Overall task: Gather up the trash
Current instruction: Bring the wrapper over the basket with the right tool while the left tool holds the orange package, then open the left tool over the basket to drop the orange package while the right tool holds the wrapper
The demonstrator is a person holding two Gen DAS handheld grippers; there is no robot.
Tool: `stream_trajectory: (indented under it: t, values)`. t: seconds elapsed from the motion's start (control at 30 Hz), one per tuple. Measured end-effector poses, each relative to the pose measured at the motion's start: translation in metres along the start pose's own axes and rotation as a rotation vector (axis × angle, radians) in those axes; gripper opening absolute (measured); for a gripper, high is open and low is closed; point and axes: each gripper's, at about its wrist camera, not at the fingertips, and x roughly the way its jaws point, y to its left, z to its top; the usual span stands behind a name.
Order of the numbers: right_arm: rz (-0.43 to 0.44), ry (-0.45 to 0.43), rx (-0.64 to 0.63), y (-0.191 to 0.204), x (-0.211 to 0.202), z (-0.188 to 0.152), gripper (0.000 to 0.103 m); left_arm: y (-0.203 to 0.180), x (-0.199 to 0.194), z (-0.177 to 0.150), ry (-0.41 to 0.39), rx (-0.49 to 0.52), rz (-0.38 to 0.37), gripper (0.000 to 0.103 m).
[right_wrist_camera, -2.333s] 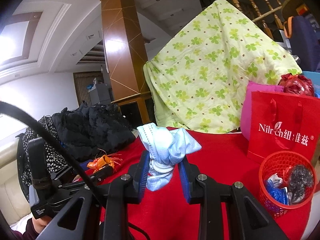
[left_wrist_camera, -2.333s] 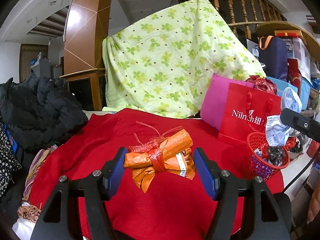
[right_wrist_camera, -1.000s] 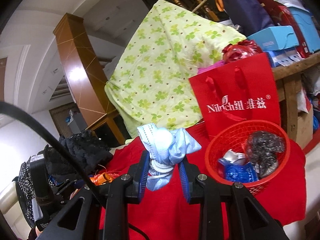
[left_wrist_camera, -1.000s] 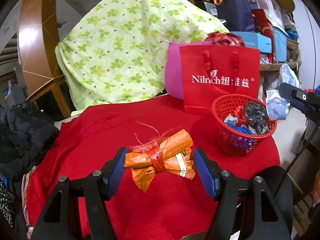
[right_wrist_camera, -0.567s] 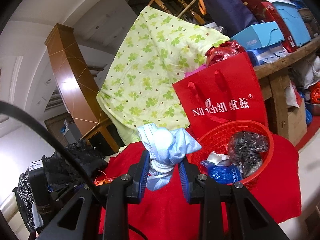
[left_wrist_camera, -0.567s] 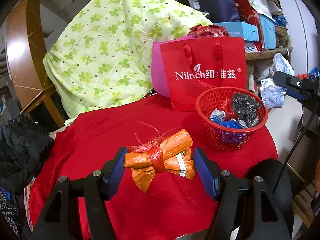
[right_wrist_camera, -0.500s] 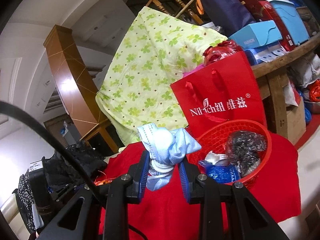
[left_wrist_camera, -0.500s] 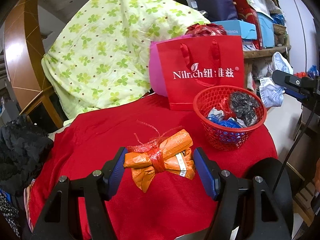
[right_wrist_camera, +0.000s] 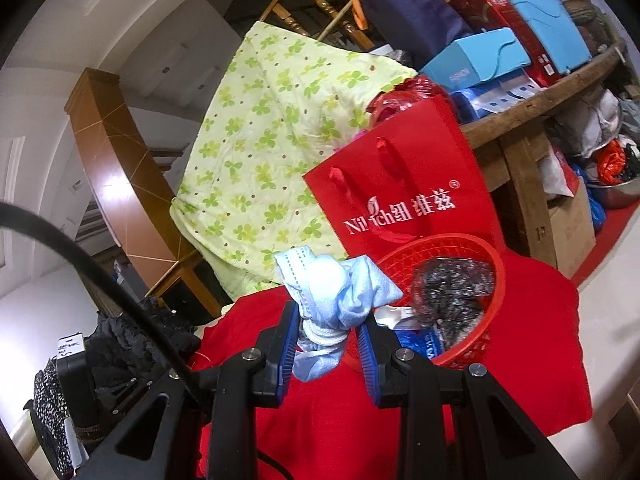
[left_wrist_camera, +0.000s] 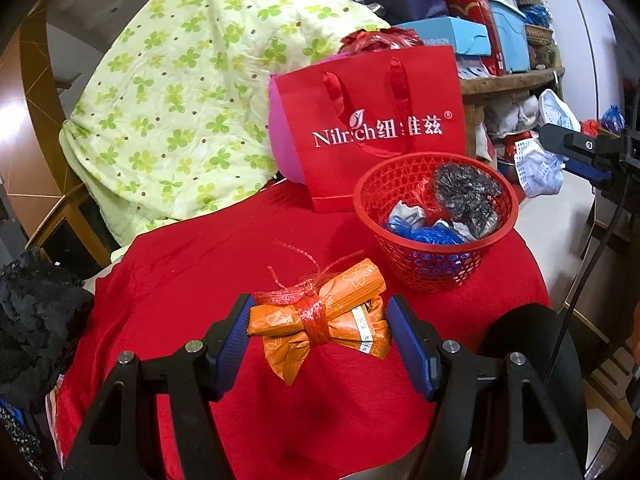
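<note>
both tools are carrying trash toward the red basket [left_wrist_camera: 436,256]. the left gripper [left_wrist_camera: 320,330] is pinching an orange wrapper bundle [left_wrist_camera: 320,316], hanging short of the basket. the right gripper [right_wrist_camera: 328,338] is pinching a crumpled blue mask [right_wrist_camera: 332,292], hanging just beside the basket rim. judgement: each load needs centring over the basket's open top, clear of the rim, before the jaws are spreading; one at a time is avoiding a clash.

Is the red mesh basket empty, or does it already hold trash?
Already partly filled. The red mesh plastic basket holds a grey crinkly wad, a blue wrapper and silvery scraps, below rim level.
</note>
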Motion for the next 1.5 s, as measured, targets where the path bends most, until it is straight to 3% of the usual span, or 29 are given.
stream_trajectory:
  t: [0.97,1.27,1.5]
  values:
    - [-0.1,0.035,0.118,-0.071,0.013,-0.007,0.031,-0.051,0.056,0.003,0.101,0.09,-0.099,0.069]
    - [-0.111,0.03,0.053,-0.064,0.031,0.011,0.032,-0.039,0.069,0.045,0.036,0.08,-0.142,0.069]
    - [-0.106,0.033,0.005,-0.062,0.065,0.034,0.032,-0.031,0.095,0.075,-0.009,0.022,-0.257,0.069]
